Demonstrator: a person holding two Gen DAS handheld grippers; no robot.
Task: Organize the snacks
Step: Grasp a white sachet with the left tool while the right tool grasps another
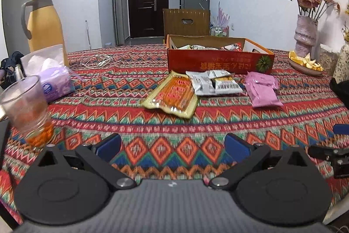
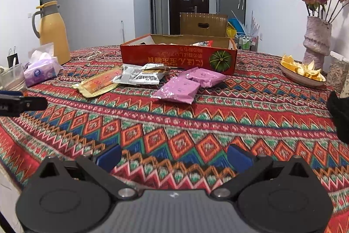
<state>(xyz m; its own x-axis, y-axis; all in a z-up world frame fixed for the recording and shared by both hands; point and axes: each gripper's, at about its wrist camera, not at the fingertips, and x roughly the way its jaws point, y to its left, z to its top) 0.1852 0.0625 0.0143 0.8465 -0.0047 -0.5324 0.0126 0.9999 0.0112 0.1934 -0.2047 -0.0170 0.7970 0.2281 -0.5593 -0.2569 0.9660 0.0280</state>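
Left claw [image 1: 172, 146] wide apart, empty | right claw [image 2: 174, 154] wide apart, empty | snack packets [image 2: 178, 88] beside red box [image 2: 178, 58]

Left gripper [image 1: 173, 146]: black linkage arms, blue finger pads [image 1: 109, 145], two silver pivot screws, round black side discs, grey carbon-weave body with a small white mark. Right gripper [image 2: 174, 155]: identical build, blue pads [image 2: 110, 155], silver screws beside the body.

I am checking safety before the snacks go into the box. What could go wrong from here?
The glass stands close beside the left gripper; a sideways swing might tip it. The pink packets overlap, so the open right gripper may pinch two together. The box has a raised front wall that a low-carried packet could hit.
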